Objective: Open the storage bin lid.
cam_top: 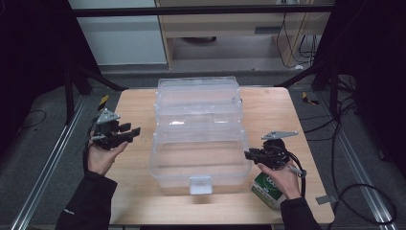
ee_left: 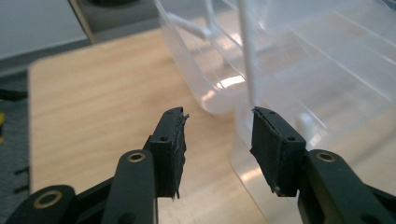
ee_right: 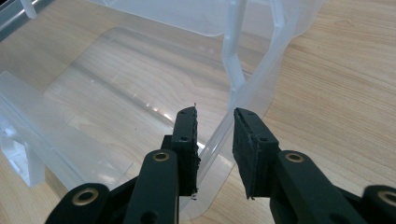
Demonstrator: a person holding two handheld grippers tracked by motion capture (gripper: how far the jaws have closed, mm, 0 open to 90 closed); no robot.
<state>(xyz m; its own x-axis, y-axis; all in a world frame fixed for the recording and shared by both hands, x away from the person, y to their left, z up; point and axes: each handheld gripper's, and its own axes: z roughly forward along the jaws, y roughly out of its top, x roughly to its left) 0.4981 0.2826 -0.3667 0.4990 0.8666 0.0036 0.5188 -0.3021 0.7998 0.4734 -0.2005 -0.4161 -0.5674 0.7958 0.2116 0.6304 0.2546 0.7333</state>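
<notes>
A clear plastic tiered box (cam_top: 198,122) stands folded open in the middle of the wooden table (cam_top: 268,110), its deep bottom tray (cam_top: 165,167) nearest me. My left gripper (cam_top: 131,130) hovers left of the box, open, its jaws (ee_left: 218,114) empty and pointing at the box's side (ee_left: 289,70). My right gripper (cam_top: 248,154) is at the tray's right wall. In the right gripper view its jaws (ee_right: 215,112) straddle the clear wall edge (ee_right: 236,79), with a gap showing beside the right pad (ee_right: 250,140).
A green and white carton (cam_top: 268,189) lies on the table's near right corner, under my right hand. A white latch (cam_top: 200,184) sits on the tray's front. Bare wood lies left of the box. Cables (cam_top: 354,191) and rails run on the floor around the table.
</notes>
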